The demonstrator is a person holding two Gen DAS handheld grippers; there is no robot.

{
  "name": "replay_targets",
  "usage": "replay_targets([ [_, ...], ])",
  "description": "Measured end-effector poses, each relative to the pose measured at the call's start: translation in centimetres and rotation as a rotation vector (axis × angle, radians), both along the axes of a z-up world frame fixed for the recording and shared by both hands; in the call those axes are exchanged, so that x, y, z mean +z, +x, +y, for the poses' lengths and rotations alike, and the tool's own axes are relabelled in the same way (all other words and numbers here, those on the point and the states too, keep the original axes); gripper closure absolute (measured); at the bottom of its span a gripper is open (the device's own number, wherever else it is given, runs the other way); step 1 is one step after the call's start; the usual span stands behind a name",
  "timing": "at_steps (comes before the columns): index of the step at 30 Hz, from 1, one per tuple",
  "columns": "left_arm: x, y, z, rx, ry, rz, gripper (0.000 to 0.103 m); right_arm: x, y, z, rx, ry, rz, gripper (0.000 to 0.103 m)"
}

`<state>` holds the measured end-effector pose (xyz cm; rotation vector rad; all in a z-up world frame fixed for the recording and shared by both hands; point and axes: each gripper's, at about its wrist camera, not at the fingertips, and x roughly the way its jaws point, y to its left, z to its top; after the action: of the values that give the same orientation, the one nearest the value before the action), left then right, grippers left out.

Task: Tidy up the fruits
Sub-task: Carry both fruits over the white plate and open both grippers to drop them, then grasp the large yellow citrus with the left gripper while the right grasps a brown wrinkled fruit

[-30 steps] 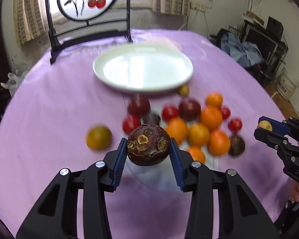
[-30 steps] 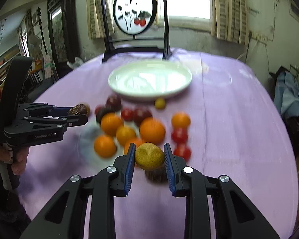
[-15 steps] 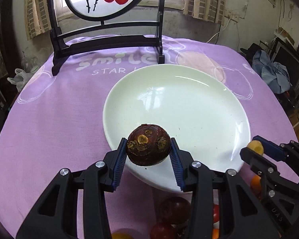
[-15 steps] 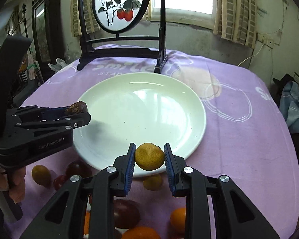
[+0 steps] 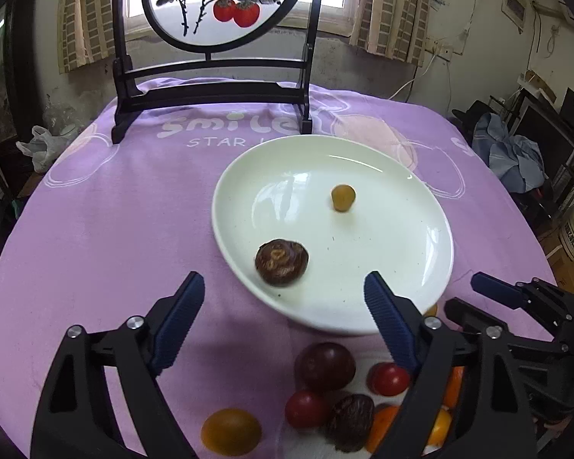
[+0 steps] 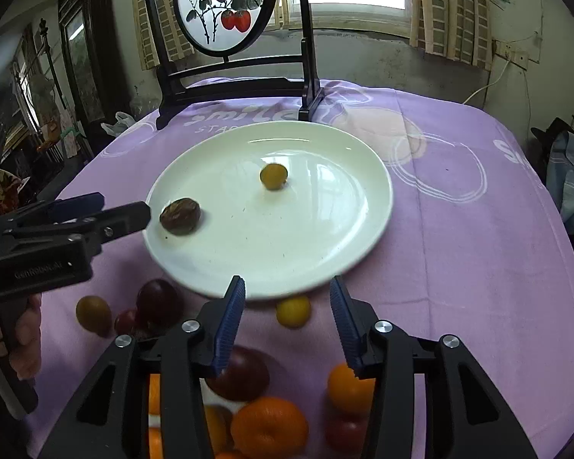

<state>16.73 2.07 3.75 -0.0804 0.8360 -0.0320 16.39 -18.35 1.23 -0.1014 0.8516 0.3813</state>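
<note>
Purple-clothed table [image 5: 107, 229] carries the white plate [image 5: 421, 206]; left fingers [image 5: 283, 308], just opened and empty, have the brown fruit [image 5: 281, 262] right ahead, right fingers [image 6: 287, 304], also just opened, stand empty with the loose fruits [image 6: 268, 426] beneath

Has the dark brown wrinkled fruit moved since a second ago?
Yes. The dark brown wrinkled fruit left the left gripper, whose jaws have just opened, and now lies inside the white plate's near rim.

A: Where is open passage?
B: Bare purple tablecloth [image 5: 107, 229], frame left.
A: Obstacles?
B: Black screen stand [image 5: 210, 91] at top centre; loose fruit pile [image 5: 325, 394] at bottom.
</note>
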Motion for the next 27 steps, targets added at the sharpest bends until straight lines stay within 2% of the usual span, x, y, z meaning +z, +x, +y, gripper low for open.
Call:
replay_targets([
  [2,0.2,-2.0,0.5,0.009,0.013,-0.020,0.009,0.0,-2.1,-1.5,-0.006,-0.002,-0.010,0.052],
  [4,0.1,-3.8,1.1,0.018,0.018,-0.023,0.008,-0.1,-4.0,-3.0,-0.013,0.007,-0.006,0.052],
  [8,-0.8,-7.2,1.5,0.030,0.024,-0.014,0.008,-0.5,-7.9,-5.5,-0.039,0.023,-0.014,0.039],
  [15,-3.4,-12.1,1.2,0.036,0.023,0.027,0.007,-2.2,-13.4,-6.1,-0.014,-0.027,0.002,0.038],
  [20,-5.0,-14.1,1.1,0.038,0.026,0.058,0.007,-3.8,-14.5,-5.2,-0.004,-0.079,0.038,0.038],
  [27,-5.6,-14.2,1.5,0.036,0.033,0.078,0.007,-4.9,-13.2,-4.1,0.008,-0.108,0.081,0.038],
])
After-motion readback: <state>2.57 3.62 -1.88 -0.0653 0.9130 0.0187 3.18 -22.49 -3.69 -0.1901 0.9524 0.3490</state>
